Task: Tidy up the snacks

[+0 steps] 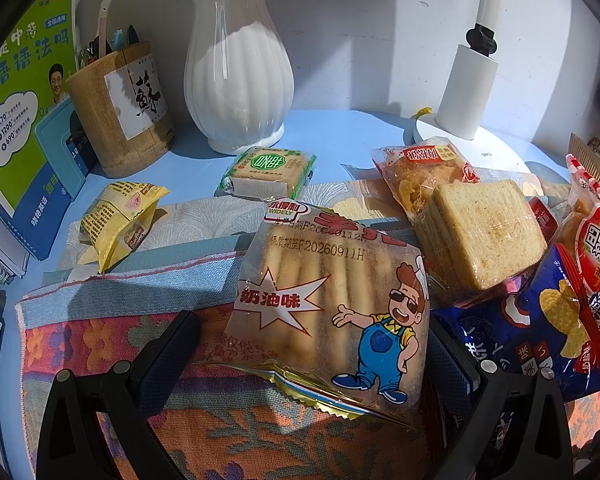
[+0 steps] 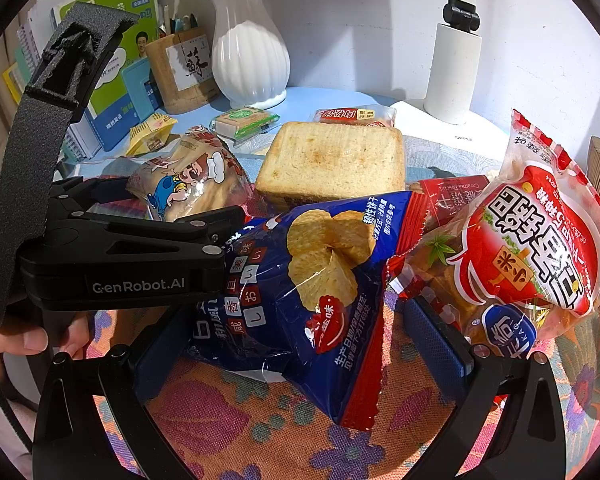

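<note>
**Both tools spread wide over the snack pile**

Left tool point(image 1: 312, 344) open wide, one finger either side of the cream-flavour biscuit pack point(image 1: 332, 304) with the cartoon chef, pads not pressing it as far as can be seen. Pack lying on the floral cloth point(image 1: 100, 344), tilted, its crimped end toward the camera. Just right of it, touching, the wrapped toast slices point(image 1: 480, 232), partly resting on a red-topped pack of fried snacks point(image 1: 412, 176). Farther back on the blue desk point(image 1: 340, 132): a green-labelled cracker pack point(image 1: 268, 172) and a small yellow snack pack point(image 1: 116, 220), well apart from each other. Behind them a white ribbed vase point(image 1: 236, 80), a wooden pen holder point(image 1: 120, 116), green-covered books point(image 1: 24, 92) at left, and a white lamp base point(image 1: 460, 128) at right.

Right tool point(image 2: 300, 340) likewise open wide, straddling the blue chip bag point(image 2: 312, 288) without closing on it. Bag slumped on the floral cloth, its upper edge against the toast slices. Red-and-white snack bag point(image 2: 532, 240) leaning over the right finger point(image 2: 440, 344). Left tool body visible at left in the right wrist view, reaching across to the biscuit pack.
</note>
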